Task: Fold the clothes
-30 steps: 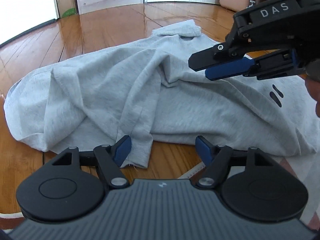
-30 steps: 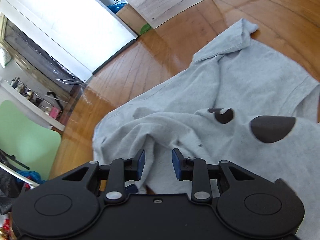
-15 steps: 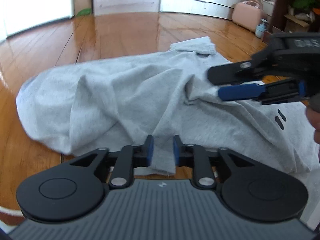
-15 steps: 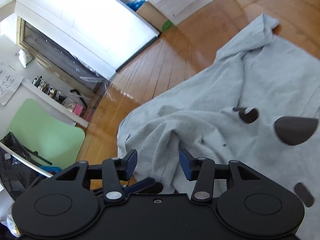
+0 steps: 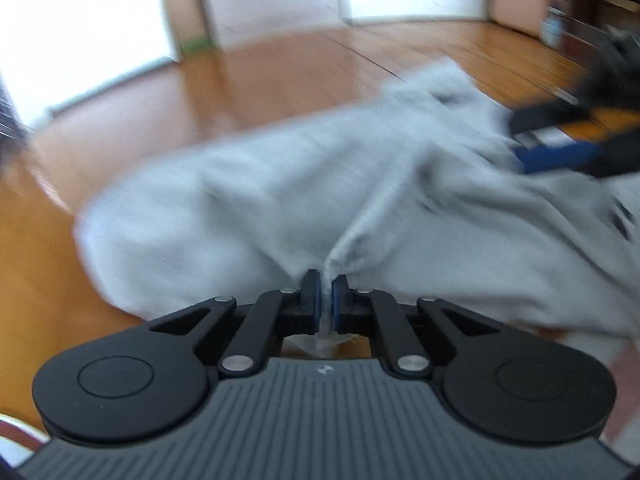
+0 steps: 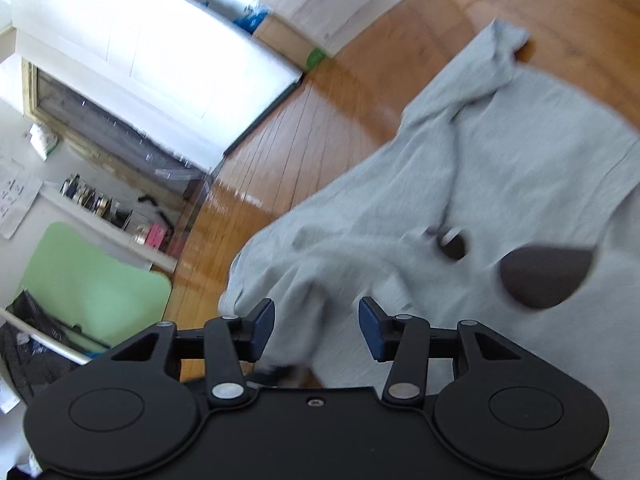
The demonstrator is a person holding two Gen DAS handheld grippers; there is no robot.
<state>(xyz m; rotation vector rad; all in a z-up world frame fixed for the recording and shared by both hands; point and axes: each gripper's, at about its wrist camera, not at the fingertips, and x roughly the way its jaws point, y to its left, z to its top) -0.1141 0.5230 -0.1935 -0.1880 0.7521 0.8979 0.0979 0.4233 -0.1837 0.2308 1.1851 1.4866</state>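
A light grey T-shirt (image 5: 280,200) lies rumpled on the wooden floor, blurred by motion in the left wrist view. My left gripper (image 5: 325,300) is shut on a pinched fold of its near edge, and the cloth pulls up into a ridge from the pads. The right wrist view shows the same grey T-shirt (image 6: 500,168) with dark printed patches. My right gripper (image 6: 316,326) hovers open above a raised fold, with nothing between its fingers. It also appears as a blurred black and blue shape, the right gripper (image 5: 560,152), at the far right of the left wrist view.
Wooden floor (image 5: 140,128) surrounds the shirt. A pink case (image 5: 520,12) and white cupboards stand at the back. A bright doorway (image 6: 160,52), a shelf with small items (image 6: 100,204) and a green panel (image 6: 92,280) lie to the left.
My left gripper has closed from wide open onto the shirt's near edge and is pulling it. My right gripper has opened wider and drawn back over the cloth.
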